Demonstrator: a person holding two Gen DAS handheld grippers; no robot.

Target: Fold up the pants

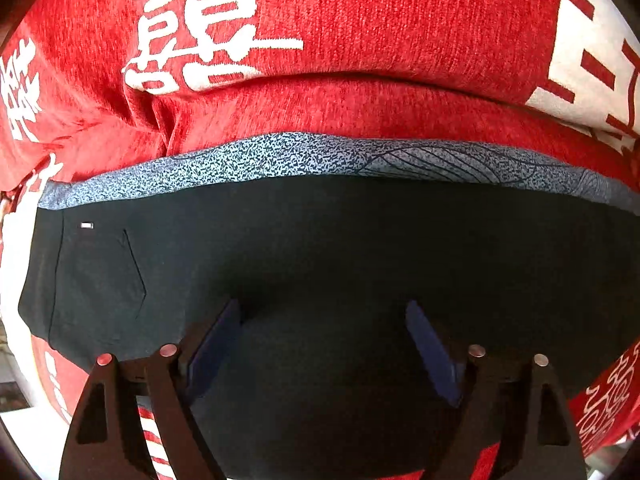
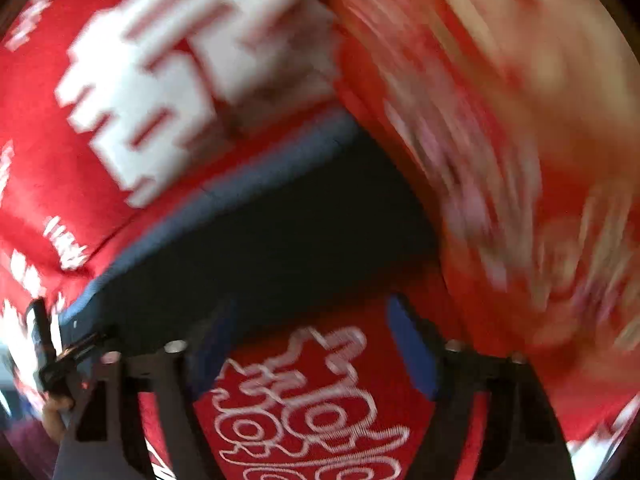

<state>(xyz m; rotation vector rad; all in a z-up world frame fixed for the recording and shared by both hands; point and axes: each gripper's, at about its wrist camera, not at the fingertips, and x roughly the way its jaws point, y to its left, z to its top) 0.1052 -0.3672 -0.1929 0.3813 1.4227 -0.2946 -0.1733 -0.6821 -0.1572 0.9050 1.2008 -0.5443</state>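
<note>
Dark navy pants (image 1: 320,248) lie folded flat on a red cloth with white characters (image 1: 360,20). A speckled blue-grey inner band (image 1: 280,156) shows along their far edge, and a back pocket with a small label (image 1: 86,225) sits at the left. My left gripper (image 1: 322,320) hovers over the pants, pointing down, jaws wide apart with nothing pinched. In the blurred right wrist view the pants (image 2: 280,232) end in a corner, and my right gripper (image 2: 308,320) stands open over the red cloth (image 2: 316,400) just off their edge.
The red cloth rises in a fold or cushion seam (image 1: 360,80) beyond the pants. A blurred red and cream mass (image 2: 520,160) fills the right of the right wrist view. Part of the other gripper and a hand (image 2: 56,364) show at its lower left.
</note>
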